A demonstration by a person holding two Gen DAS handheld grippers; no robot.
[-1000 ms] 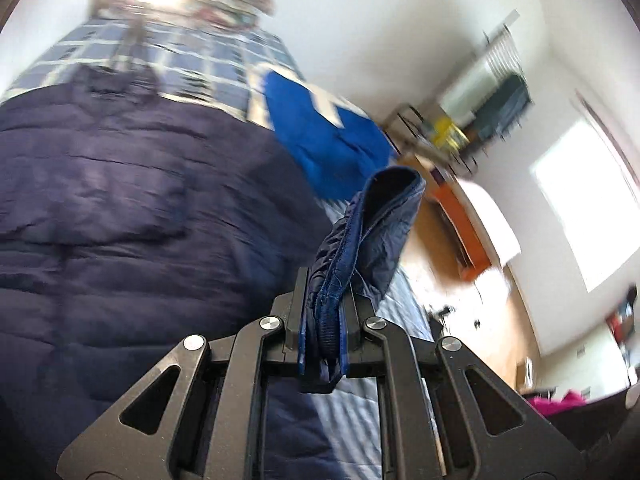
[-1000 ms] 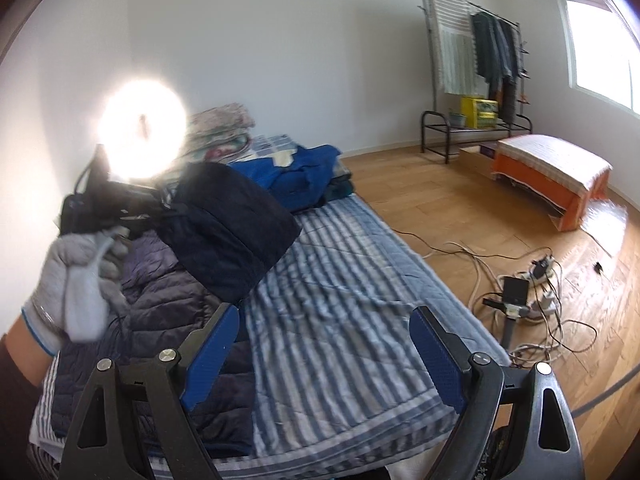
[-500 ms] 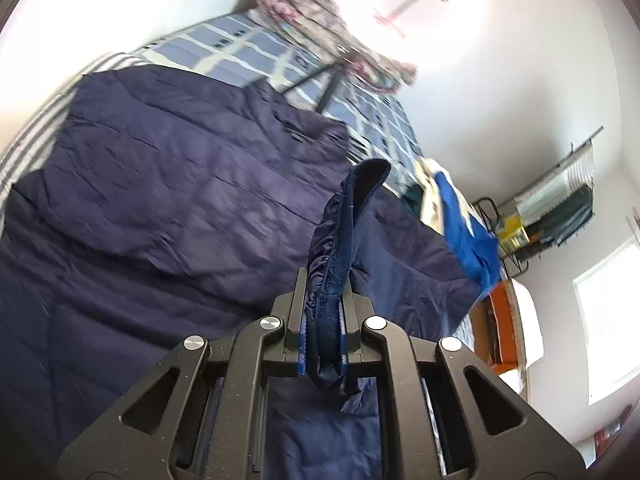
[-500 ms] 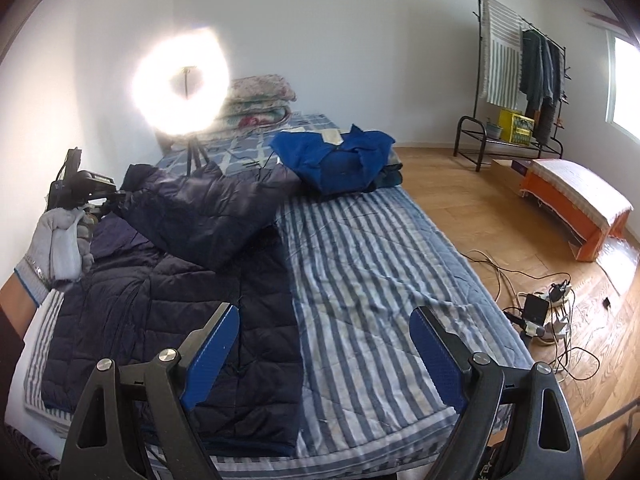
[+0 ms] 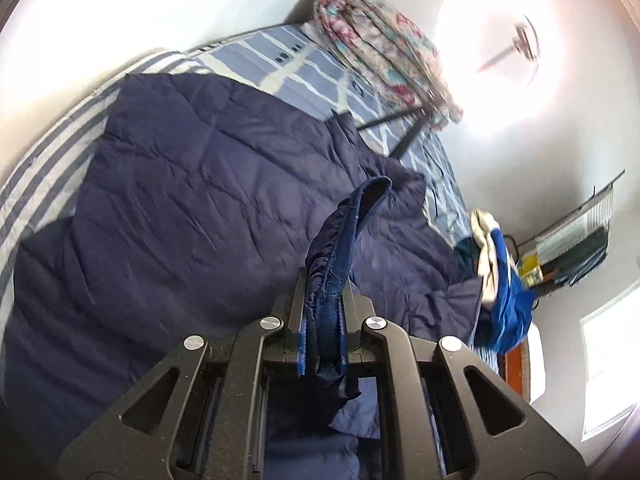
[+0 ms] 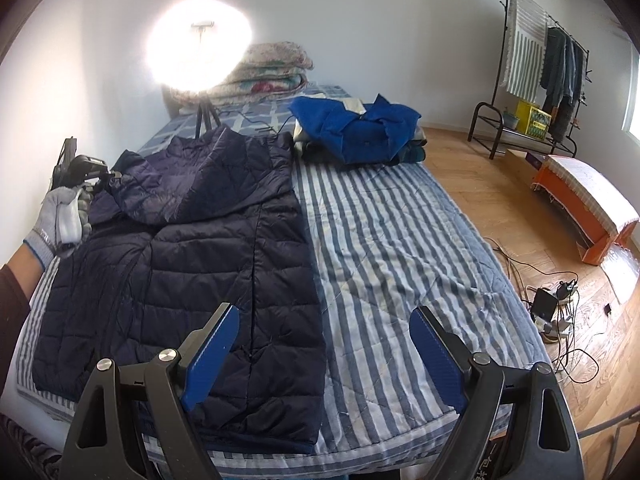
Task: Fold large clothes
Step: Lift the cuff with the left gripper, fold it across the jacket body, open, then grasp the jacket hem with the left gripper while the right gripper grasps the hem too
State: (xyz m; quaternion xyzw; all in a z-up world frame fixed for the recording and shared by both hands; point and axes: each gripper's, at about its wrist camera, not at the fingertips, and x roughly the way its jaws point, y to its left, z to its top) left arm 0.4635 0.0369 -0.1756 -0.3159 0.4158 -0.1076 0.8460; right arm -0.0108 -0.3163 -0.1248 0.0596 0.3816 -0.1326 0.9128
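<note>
1. Left tool (image 5: 322, 344) is clamped on the cuff (image 5: 332, 272) so I can lay that sleeve across the jacket (image 6: 180, 256)
2. Jacket's flat on the bed (image 6: 400, 248), left side
3. Right tool (image 6: 324, 354) hangs wide apart, empty, ready for the hem

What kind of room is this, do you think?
Most likely a bedroom in a home. A bed with a striped cover fills most of the view, folded blankets are stacked at its head, and a clothes rack with hanging garments stands on the wooden floor.
</note>
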